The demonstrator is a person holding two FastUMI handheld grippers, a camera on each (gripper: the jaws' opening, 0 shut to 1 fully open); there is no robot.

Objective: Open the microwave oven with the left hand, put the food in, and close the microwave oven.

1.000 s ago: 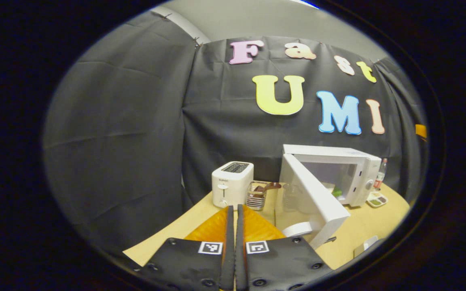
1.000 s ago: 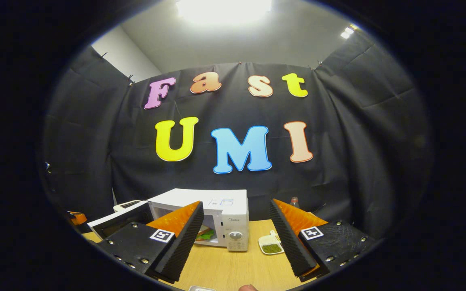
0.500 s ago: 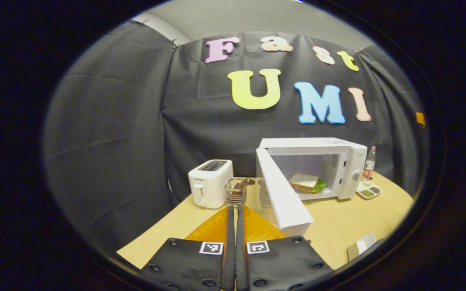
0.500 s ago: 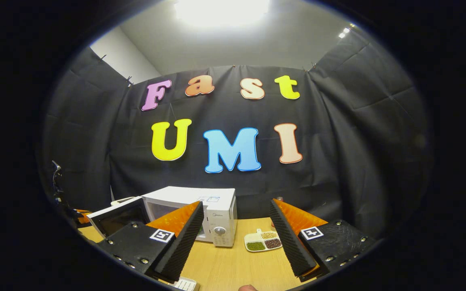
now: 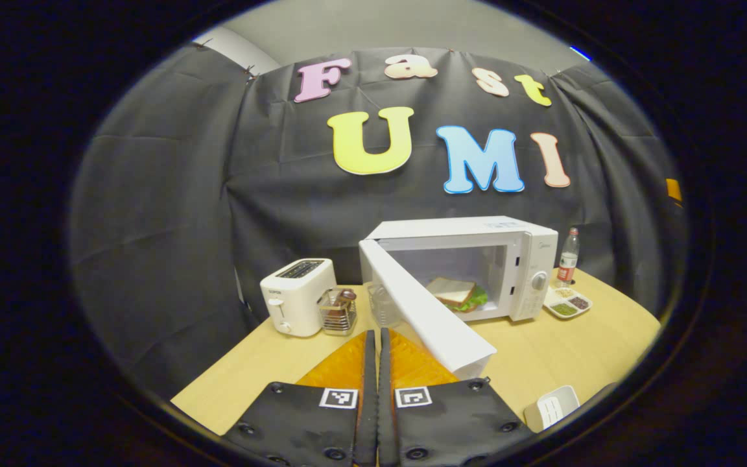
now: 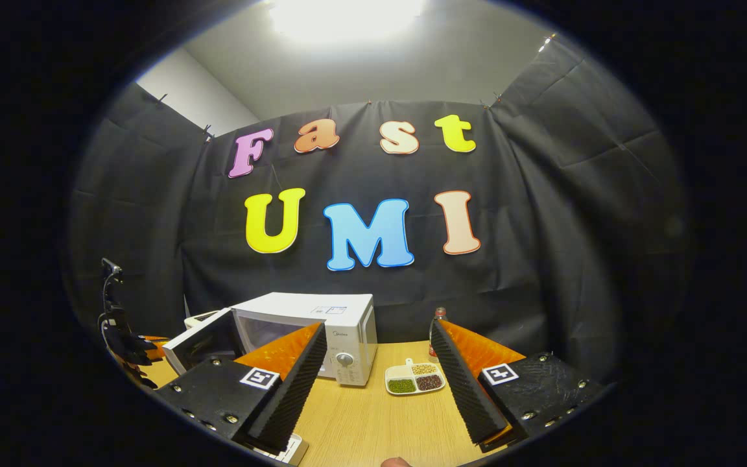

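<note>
The white box-shaped microwave oven (image 5: 477,259) stands toward the far edge of the pale wood-grain bench (image 5: 568,357), its flat smooth door (image 5: 425,314) swung wide open toward the camera. Inside the cavity lies a sandwich (image 5: 454,293) of sliced bread with a green leaf showing at its edge. The left gripper (image 5: 377,363) has its fingers pressed together with nothing between them; the door's free edge lies just beside and right of the fingertips, whether touching I cannot tell. The right gripper (image 6: 377,376) holds its ribbed fingers (image 6: 296,383) wide apart and empty, well short of the oven. Left of the oven stand a white toaster (image 5: 297,295) and a clear holder (image 5: 338,311); right of it, a divided dish of beans (image 5: 567,303) and a plastic bottle (image 5: 567,258)
</note>
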